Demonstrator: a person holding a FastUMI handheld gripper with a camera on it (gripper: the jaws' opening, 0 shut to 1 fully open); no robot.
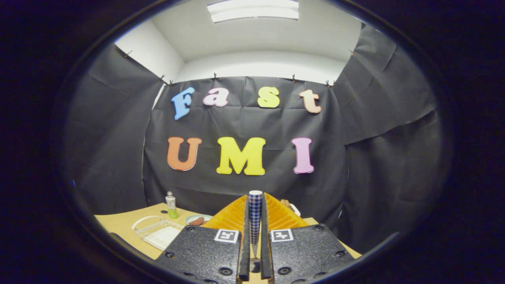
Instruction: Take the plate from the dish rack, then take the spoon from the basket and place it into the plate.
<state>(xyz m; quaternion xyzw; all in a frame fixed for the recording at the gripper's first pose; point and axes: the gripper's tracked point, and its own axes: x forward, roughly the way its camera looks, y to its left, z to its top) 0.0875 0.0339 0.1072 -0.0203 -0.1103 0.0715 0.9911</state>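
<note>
Your jaws are clamped on the checked handle of the spoon (255, 213), which stands upright between them, lifted above the table (118, 223). Beyond and to the left of the fingers (236, 217), the plate (198, 219) lies on the table, next to a small bottle (171, 205) and a clear tray (156, 232).

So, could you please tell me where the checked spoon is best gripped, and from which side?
Grip it on its slim handle, closing in from both sides. The hand-held gripper already does this: both fingers press on the spoon, whose narrow, straight handle stands between them with its rounded end just past the tips.
</note>
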